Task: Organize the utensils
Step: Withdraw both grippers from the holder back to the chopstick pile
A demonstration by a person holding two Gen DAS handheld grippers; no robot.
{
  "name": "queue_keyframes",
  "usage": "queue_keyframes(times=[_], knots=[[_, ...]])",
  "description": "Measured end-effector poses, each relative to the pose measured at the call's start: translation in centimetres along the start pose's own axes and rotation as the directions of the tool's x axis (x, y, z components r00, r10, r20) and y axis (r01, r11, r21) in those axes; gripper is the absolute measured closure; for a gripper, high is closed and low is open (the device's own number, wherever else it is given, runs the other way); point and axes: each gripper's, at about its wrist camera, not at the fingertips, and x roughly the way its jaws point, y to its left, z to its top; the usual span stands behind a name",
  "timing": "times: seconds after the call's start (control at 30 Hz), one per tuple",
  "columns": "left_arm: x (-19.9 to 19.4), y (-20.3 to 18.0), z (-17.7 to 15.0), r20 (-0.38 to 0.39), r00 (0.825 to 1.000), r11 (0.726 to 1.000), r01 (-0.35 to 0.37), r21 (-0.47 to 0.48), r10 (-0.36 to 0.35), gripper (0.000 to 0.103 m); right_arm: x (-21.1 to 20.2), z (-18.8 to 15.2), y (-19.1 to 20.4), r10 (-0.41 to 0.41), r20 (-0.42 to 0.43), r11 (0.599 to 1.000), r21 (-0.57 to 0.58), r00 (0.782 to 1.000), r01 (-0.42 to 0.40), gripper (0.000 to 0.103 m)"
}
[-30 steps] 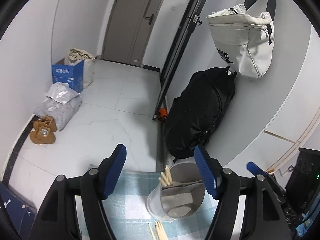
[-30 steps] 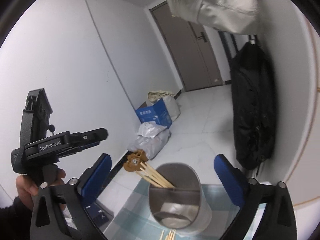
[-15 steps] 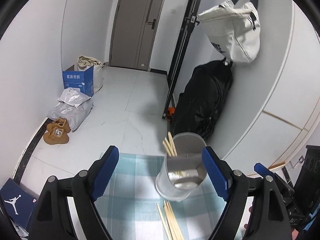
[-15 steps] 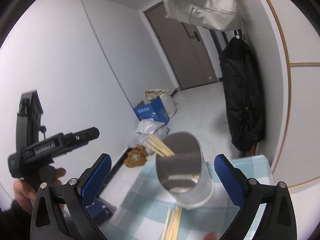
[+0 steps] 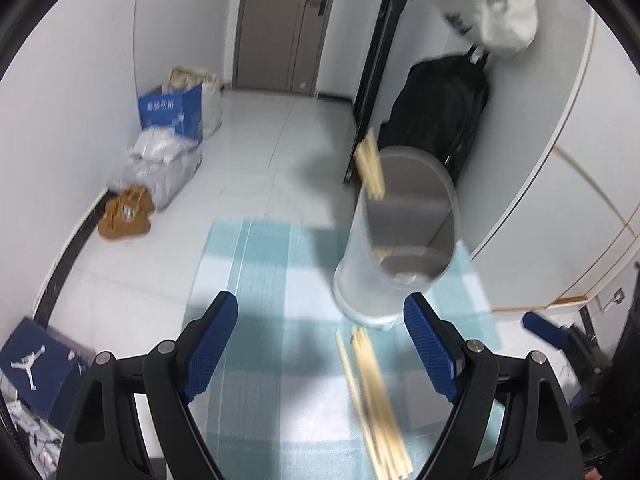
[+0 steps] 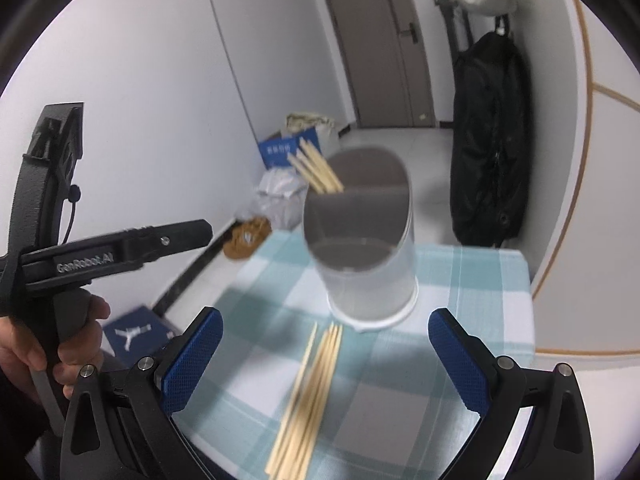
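Note:
A translucent grey utensil holder (image 5: pixel 396 272) (image 6: pixel 368 280) stands on a teal-checked cloth (image 5: pixel 272 280) (image 6: pixel 472 280). Several wooden chopsticks (image 5: pixel 370 168) (image 6: pixel 316 172) lean out of its left compartment. A loose bundle of chopsticks (image 5: pixel 376 400) (image 6: pixel 312 392) lies on the cloth just in front of the holder. My left gripper (image 5: pixel 320 304) hovers open above the cloth, left of the bundle, with nothing between its blue pads. My right gripper (image 6: pixel 326 316) is also open, and the bundle's far ends lie below its gap, untouched.
A hand (image 6: pixel 24 352) holds the left tool's black body (image 6: pixel 120 246) at the left. The cloth ends near a white wall at right. On the floor lie a blue box (image 5: pixel 172 114), plastic bags (image 5: pixel 160 168), brown shoes (image 5: pixel 126 212) and a shoe box (image 5: pixel 36 364). A black bag (image 6: pixel 488 140) hangs on the wall.
Both views have dropped and tilted down toward the table, so the cloth and the loose chopsticks now fill the foreground. The left jaws stand wider than a second ago.

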Motion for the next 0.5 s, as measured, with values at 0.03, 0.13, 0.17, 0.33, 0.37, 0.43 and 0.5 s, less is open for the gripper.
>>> queue_keyframes(times=[0.03,0.13,0.17,0.33,0.37,0.43,0.5], knots=[[0.6,0.3,-0.4,-0.021,1.000,1.000,0.001,-0.010,-0.002,0.021,0.3,-0.2,0.0,-0.005,-0.005,1.000,-0.001,1.000,0.005,0.000],[2.9,1.0,-1.5,-0.100,0.995,0.999,-0.014,-0.031,0.011,0.021,1.0,-1.0,-0.5,-0.007,-0.009,1.000,0.015,1.000,0.007,0.000],[3.7,1.2,-1.9,-0.127,0.992,0.999,-0.010,-0.036,0.006,0.021,1.1,-1.2,-0.7,-0.019,-0.006,1.000,0.017,1.000,0.019,0.000],[6.3,0.9,-2.7,-0.212,0.977,0.999,-0.030,-0.015,0.026,0.021,1.9,-1.7,-1.4,-0.046,-0.007,0.999,0.025,0.999,0.047,0.000],[6.8,0.8,-2.8,-0.225,0.974,1.000,-0.029,-0.008,0.026,0.021,2.0,-1.9,-1.4,-0.045,-0.006,0.999,0.027,0.999,0.045,0.001],[7.6,0.8,-3.1,-0.249,0.968,1.000,-0.027,-0.002,0.026,0.021,2.1,-2.0,-1.6,-0.056,-0.002,0.998,0.038,0.998,0.056,0.004],[8.5,0.7,-3.5,-0.281,0.959,0.999,-0.037,0.010,0.038,0.021,2.4,-2.0,-1.9,-0.062,-0.004,0.996,0.070,0.998,0.062,0.007]])
